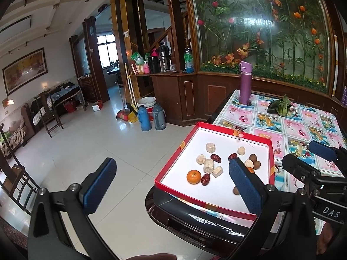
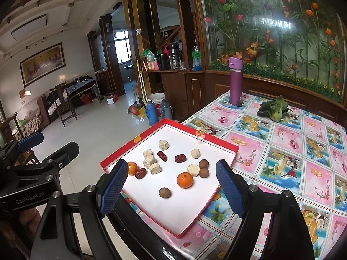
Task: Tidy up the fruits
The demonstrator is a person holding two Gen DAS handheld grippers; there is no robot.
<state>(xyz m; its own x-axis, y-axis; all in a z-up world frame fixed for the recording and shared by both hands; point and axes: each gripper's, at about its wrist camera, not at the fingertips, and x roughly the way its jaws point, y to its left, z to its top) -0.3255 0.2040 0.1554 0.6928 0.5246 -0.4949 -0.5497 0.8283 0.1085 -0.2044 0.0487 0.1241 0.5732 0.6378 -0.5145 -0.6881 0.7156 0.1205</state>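
A red-rimmed tray (image 1: 256, 137) (image 2: 216, 139) with a white floor lies on the table's near left corner. In it are two mandarins (image 2: 184, 180) (image 2: 132, 168), three dark red dates (image 2: 180, 158), three brown longans (image 2: 164, 192) and several pale chunks (image 2: 149, 162), all scattered loosely. My right gripper (image 2: 172, 188) is open, its blue pads standing wide over the tray's near part with nothing gripped. My left gripper (image 1: 172, 186) is open too, straddling the tray's left corner and the floor beyond. The left wrist view shows one mandarin (image 1: 193, 176) just ahead of it.
A fruit-patterned cloth (image 2: 282, 151) covers the table. A purple bottle (image 2: 235, 80) stands at its far edge, with a green bok choy (image 2: 274, 108) to its right. Two thermoses (image 1: 144, 118) stand on the tiled floor to the left. A glass flower partition rises behind.
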